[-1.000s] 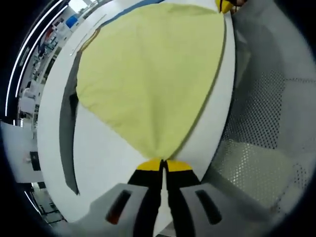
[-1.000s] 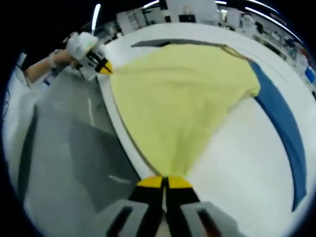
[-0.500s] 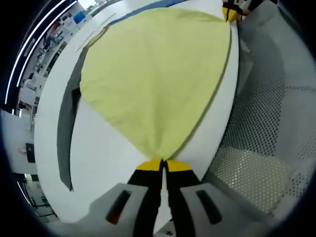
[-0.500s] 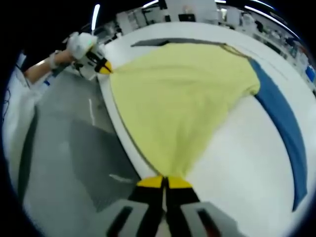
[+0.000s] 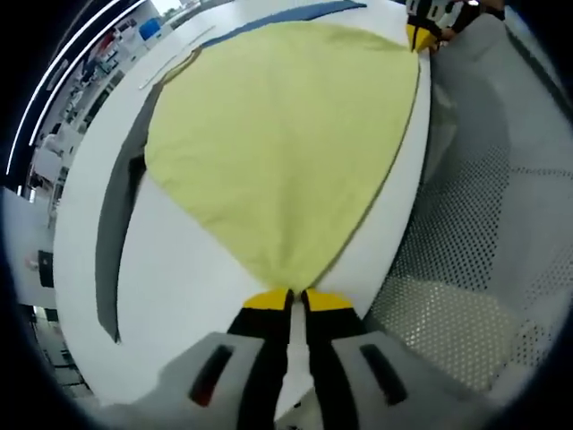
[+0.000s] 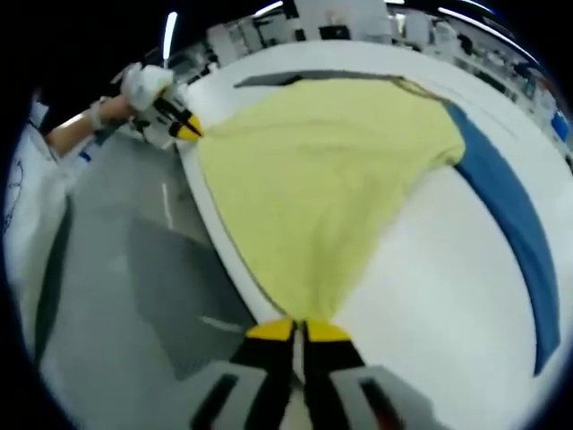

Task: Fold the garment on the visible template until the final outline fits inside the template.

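While both jaws are pinched together on a corner of the yellow garment [image 5: 277, 143], the left gripper [image 5: 293, 300] holds the cloth spread flat ahead of it on the white surface [image 5: 179, 287]. Far ahead, at the opposite corner, the right gripper [image 5: 418, 34] is likewise clamped on the fabric near the surface's edge. Beyond the garment lie a blue strip [image 6: 510, 233] and a grey strip [image 5: 112, 224].
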Motion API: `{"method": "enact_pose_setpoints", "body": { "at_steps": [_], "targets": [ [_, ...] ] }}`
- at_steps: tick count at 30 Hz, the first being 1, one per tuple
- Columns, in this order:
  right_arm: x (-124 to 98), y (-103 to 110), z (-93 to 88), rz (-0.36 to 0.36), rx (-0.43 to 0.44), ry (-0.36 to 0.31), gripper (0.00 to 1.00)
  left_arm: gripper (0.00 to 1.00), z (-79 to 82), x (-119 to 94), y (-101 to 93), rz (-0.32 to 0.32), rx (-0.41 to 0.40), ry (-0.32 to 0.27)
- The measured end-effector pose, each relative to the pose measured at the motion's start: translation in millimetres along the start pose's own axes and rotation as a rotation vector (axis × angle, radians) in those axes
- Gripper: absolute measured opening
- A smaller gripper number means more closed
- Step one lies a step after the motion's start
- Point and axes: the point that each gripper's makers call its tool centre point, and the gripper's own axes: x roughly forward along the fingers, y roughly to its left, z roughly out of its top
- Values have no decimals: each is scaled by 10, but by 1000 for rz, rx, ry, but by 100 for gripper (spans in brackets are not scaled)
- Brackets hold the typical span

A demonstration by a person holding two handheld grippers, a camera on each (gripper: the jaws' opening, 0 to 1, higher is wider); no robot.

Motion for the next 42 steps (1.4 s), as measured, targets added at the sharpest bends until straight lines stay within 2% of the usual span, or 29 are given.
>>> {"method": "enact_pose_setpoints", "body": {
  "at_steps": [4, 7, 8, 9, 11, 13, 16, 18, 21, 23, 25, 28, 30, 32, 33, 35, 36, 37, 40, 42],
  "targets": [
    [-104, -72, 16, -11, 22, -36, 15, 17, -12, -50, 18, -9, -41, -29],
    [-199, -142, 125, -21, 74, -119, 27, 34, 39, -108, 98, 18, -87, -99],
    [-226, -174, 156, -27, 85, -142, 31, 40, 59, -124, 94, 4, -109, -117],
    [-255, -220, 188, -37, 106, -169, 35, 43, 56, -140, 125, -1, -155, -132],
    [-293, -291, 230, -53, 134, -202, 46, 48, 175, -189, 196, 6, -206, -226],
    [-336, -381, 257, -78, 159, -232, 53, 55, 273, -266, 243, -3, -290, -290],
    [-374, -583, 272, -113, 221, -273, 65, 61, 492, -401, 344, -37, -420, -448],
    [-407, -708, 260, -139, 237, -285, 72, 66, 595, -466, 387, -54, -473, -518],
    [-482, -963, 217, -196, 272, -305, 77, 80, 766, -557, 433, -88, -574, -614],
    [-537, -1083, 169, -223, 323, -313, 77, 91, 848, -593, 476, -99, -613, -670],
    [-600, -1201, 138, -244, 352, -330, 77, 99, 900, -621, 492, -110, -655, -697],
    [-729, -1480, 41, -306, 419, -344, 75, 99, 970, -671, 518, -129, -691, -752],
    [-810, -1641, -6, -340, 455, -360, 74, 99, 977, -681, 526, -129, -706, -758],
    [-909, -1843, -87, -406, 508, -372, 74, 99, 985, -689, 546, -124, -706, -770],
    [-980, -2032, -200, -455, 542, -354, 72, 98, 991, -694, 543, -126, -714, -773],
    [-1056, -2196, -329, -518, 589, -335, 69, 95, 1003, -702, 540, -126, -719, -780],
    [-1117, -2403, -453, -568, 633, -332, 65, 95, 1007, -702, 536, -123, -720, -779],
    [-1152, -2521, -519, -591, 654, -333, 62, 95, 1006, -703, 532, -121, -719, -778],
    [-1295, -2648, -658, -673, 721, -333, 53, 93, 991, -707, 524, -117, -724, -776],
    [-1324, -2702, -721, -692, 740, -320, 46, 92, 974, -707, 534, -111, -731, -775]
  ]
}}
